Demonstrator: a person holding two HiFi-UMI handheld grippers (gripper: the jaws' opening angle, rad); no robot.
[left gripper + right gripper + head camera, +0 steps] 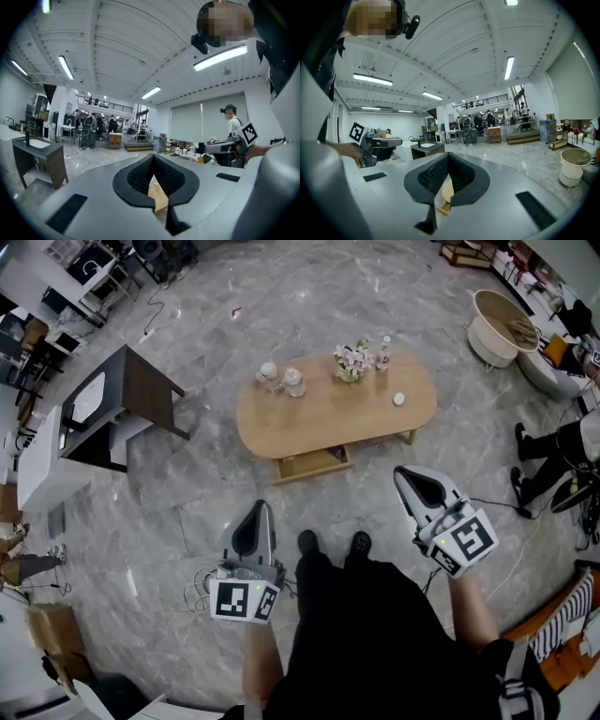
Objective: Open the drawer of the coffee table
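While the drawer juts out, left claw and right claw are pressed together.

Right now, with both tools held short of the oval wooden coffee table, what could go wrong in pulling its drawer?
1. The left tool and right tool are both shut; unless they open, they may only knock the wooden drawer, not grip it.
2. A jerky pull could shake the oval wooden coffee table and topple the glass jars or the pink flower vase.
3. The white cable coil near the person's black shoes could snag a step.
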